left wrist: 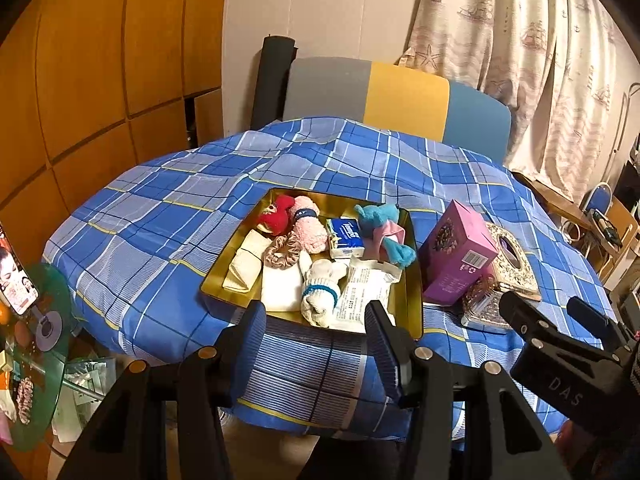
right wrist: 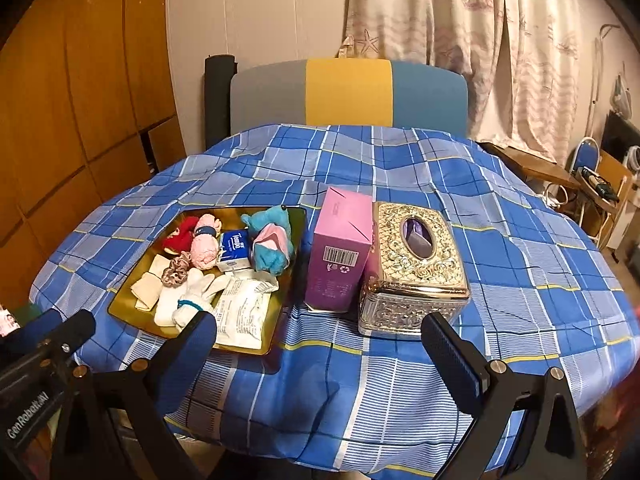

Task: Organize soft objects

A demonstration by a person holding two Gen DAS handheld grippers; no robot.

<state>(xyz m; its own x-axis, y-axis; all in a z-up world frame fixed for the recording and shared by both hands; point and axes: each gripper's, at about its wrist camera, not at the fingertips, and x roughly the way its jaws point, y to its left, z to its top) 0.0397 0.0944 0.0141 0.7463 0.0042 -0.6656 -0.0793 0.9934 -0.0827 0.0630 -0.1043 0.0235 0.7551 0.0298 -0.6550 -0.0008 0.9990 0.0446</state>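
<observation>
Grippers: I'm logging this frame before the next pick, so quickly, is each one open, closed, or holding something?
Left gripper: open, jaws apart, nothing between them.
Right gripper: open, jaws wide apart, holding nothing.

I see a glossy gold tray [left wrist: 412, 280]; woven check cloth [right wrist: 520, 264]; embossed shiny metal tissue box [right wrist: 416, 280]; smooth pink carton [right wrist: 340, 248]; fuzzy socks [left wrist: 320, 292].

You have one gold tray [right wrist: 124, 306], one pink box [right wrist: 340, 248], one ornate tissue box [right wrist: 416, 276], one tissue pack [right wrist: 236, 254], one scrunchie [right wrist: 176, 270], two plush toys
</observation>
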